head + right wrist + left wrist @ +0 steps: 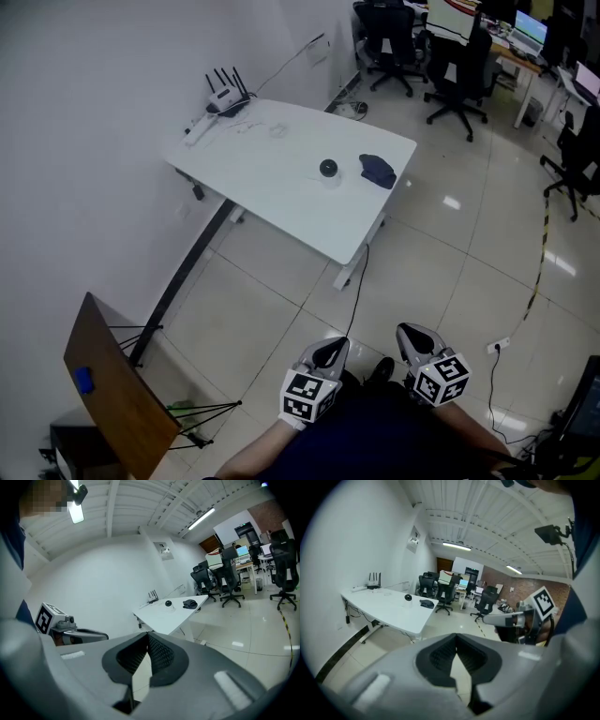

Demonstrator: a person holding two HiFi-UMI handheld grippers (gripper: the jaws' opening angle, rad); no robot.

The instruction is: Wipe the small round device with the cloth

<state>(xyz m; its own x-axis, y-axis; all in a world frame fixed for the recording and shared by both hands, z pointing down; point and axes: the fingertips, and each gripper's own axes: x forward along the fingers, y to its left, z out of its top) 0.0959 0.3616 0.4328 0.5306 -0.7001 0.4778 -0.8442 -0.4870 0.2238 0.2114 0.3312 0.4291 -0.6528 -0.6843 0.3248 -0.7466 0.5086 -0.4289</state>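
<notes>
Round device [327, 169] and cloth [378, 170] lie close together on the worktop [272, 183], well ahead of the left tool [330, 347] and right tool [415, 334], both closed and empty.

On the table [281, 192] lie 1 round device [328, 169], 1 cloth [378, 170] and 1 router [225, 96]; well apart from it, 2 grippers: left gripper [329, 353], right gripper [418, 338].

Honestly the small round device [328, 169] and cloth [378, 170] on the table [272, 202] are too tiny for detail, and the person's left forearm [255, 459] gets chopped off by the bottom edge.
</notes>
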